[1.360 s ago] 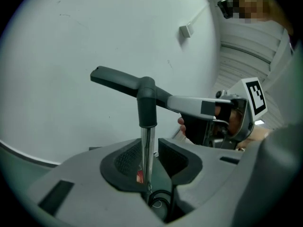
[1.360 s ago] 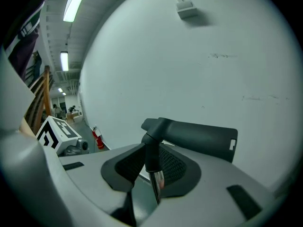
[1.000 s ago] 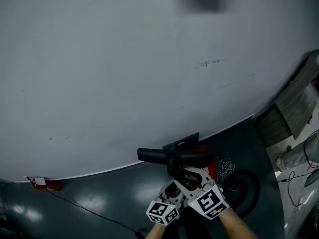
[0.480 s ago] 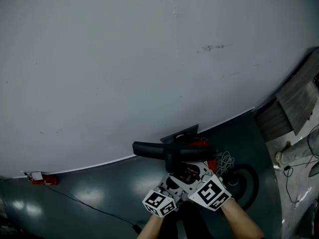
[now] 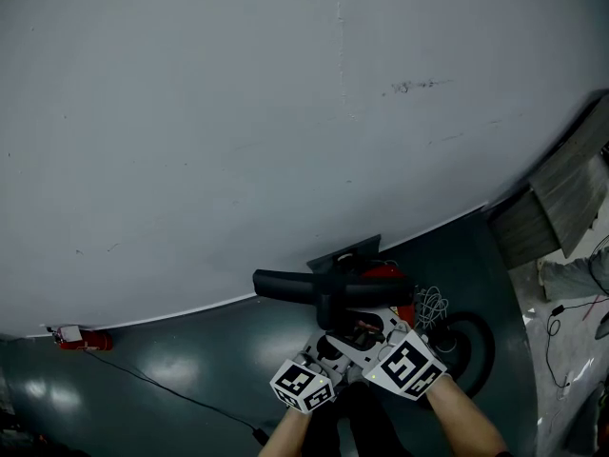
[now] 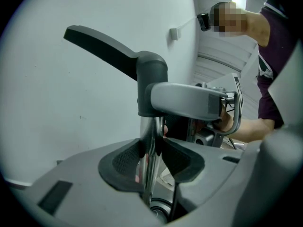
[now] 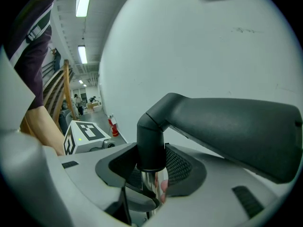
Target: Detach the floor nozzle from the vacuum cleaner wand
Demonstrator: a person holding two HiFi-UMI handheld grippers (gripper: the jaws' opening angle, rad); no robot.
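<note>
Left tool [image 6: 151,159] clamped on chrome wand [image 6: 149,131]; right tool [image 7: 152,168] spread wide around nozzle neck [image 7: 151,143]; wall [image 5: 238,112] just beyond.

The wall [image 5: 238,112] takes up the whole far side and meets the floor [image 5: 190,369] below it. Close to the wall's foot the wand [image 6: 150,174] stands upright, with the floor nozzle [image 5: 304,288] on its upper end and the nozzle's head reaching left. The left gripper [image 6: 151,157] and right gripper [image 7: 151,167] sit side by side on the wand's near side. The left one's jaws flank the wand tube, and the right one's flank the nozzle's neck [image 7: 150,145] just above. A coil of cord [image 5: 433,310] lies on the floor just right of them. A fire extinguisher [image 5: 81,339] sits well apart to the left, at the wall's foot, and stairs [image 5: 561,188] stand at the far right.
</note>
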